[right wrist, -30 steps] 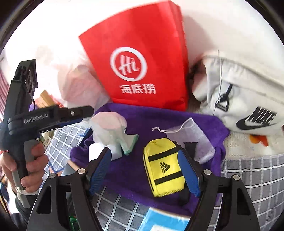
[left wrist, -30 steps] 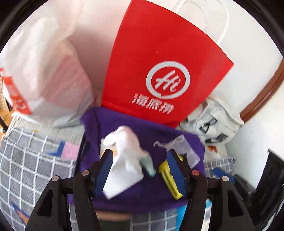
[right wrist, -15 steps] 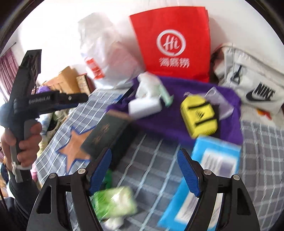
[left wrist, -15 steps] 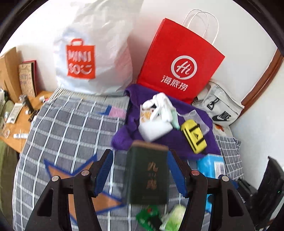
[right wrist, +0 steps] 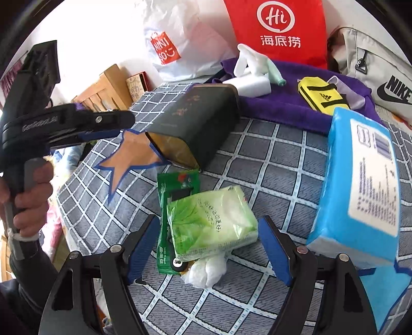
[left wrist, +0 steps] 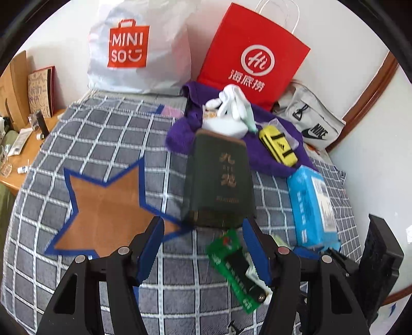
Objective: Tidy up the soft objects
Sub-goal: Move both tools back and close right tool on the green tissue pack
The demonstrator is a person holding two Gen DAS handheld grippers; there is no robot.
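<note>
Lying on the checked quilt point(right wrist: 257, 159), left to right: one crinkly green sachet point(right wrist: 177, 190), one soft green-printed tissue pack point(right wrist: 211, 221) over one knotted white bundle point(right wrist: 206, 271), one glossy blue wipes pack point(right wrist: 360, 185); one rigid dark box point(right wrist: 195, 121) behind. The right tool point(right wrist: 208, 251) gapes around the tissue pack, empty. The left tool point(left wrist: 203, 247) also gapes, empty

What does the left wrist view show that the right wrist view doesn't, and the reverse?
Only the left wrist view shows the red bag's white handles and the desk clutter.

Only the right wrist view shows the light green tissue pack, the white bundle under it, and the hand holding the left gripper.

Both show the dark tin, blue pack, yellow pouch and purple towel.
</note>
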